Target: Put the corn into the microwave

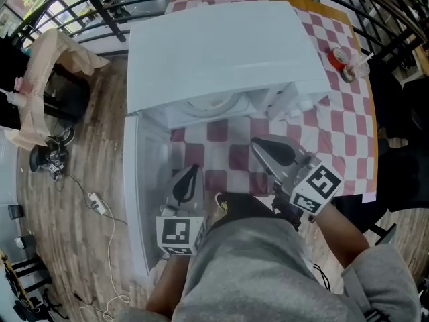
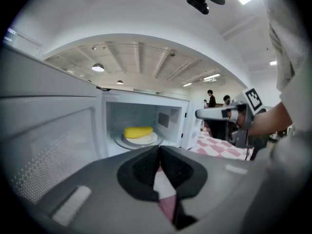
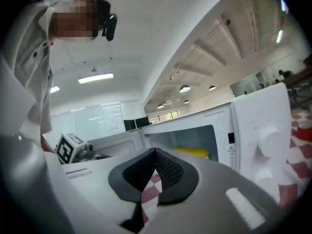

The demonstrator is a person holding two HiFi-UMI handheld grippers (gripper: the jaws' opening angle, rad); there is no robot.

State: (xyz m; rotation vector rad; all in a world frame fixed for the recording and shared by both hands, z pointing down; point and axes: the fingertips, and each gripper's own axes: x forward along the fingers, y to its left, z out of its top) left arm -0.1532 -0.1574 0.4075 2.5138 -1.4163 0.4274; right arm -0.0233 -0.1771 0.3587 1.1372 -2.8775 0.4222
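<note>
The yellow corn point(image 2: 138, 131) lies on the white plate point(image 2: 141, 140) inside the open white microwave point(image 1: 221, 52); the right gripper view shows the corn point(image 3: 195, 153) through the opening too. My left gripper point(image 2: 159, 150) is shut and empty, pointing at the cavity from just outside, beside the open door point(image 2: 46, 140). My right gripper point(image 3: 156, 152) is shut with nothing between its pads, lifted in front of the microwave's right side. In the head view the left gripper point(image 1: 188, 178) and right gripper point(image 1: 258, 145) hover over the checkered cloth point(image 1: 228, 153).
The microwave's control panel with knobs point(image 3: 265, 140) is to the right of the opening. A red tape roll point(image 1: 338, 59) and small items sit at the table's far right. Cables point(image 1: 100, 206) lie on the wooden floor at left, next to a covered chair point(image 1: 47, 79).
</note>
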